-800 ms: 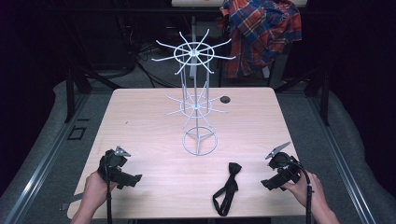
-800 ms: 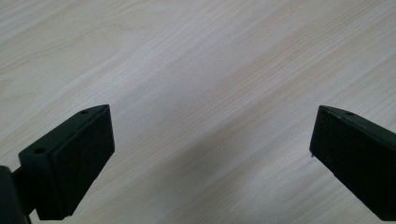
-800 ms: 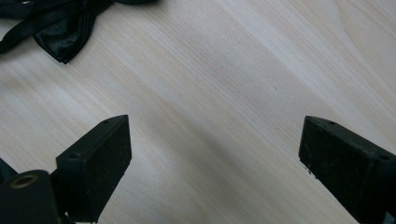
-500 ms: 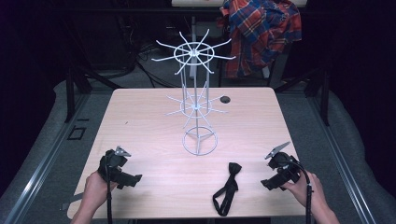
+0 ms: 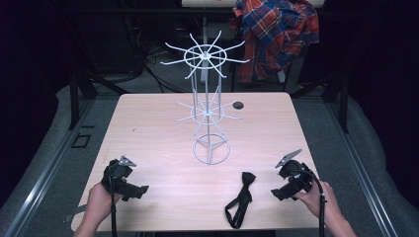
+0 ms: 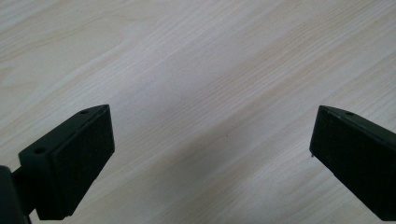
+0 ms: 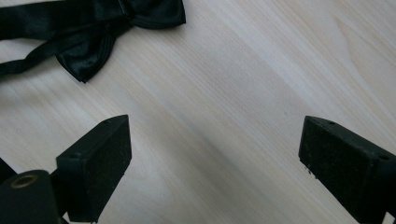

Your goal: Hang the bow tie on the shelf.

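The table (image 5: 148,133) is pale wood laminate with fine, slanting grain, rectangular and matte. At its centre stands a white wire rack (image 5: 207,111): a thin upright post on a ring-shaped base, carrying two tiers of radiating hooked spokes, the upper tier wider and reaching above the table's far edge. A small dark round object (image 5: 238,104) lies just right of the lower tier. A black satin bow tie (image 5: 240,197) lies in the lower middle of the high view, its knot end toward the rack and its looped strap trailing to the near edge; in the right gripper view its glossy folds (image 7: 93,32) fill the upper left corner. A red, blue and white plaid shirt (image 5: 276,34) hangs at the upper right behind the table.

The left tongs (image 5: 132,190) sit at the lower left, the right tongs (image 5: 282,190) at the lower right, beside the bow tie but apart from it. Both pairs stand wide apart over bare wood, their black pads blocky and faintly grainy, holding nothing.

Compared with the earlier frames, nothing has visibly shifted: hands, tongs, bow tie and rack keep the same places.
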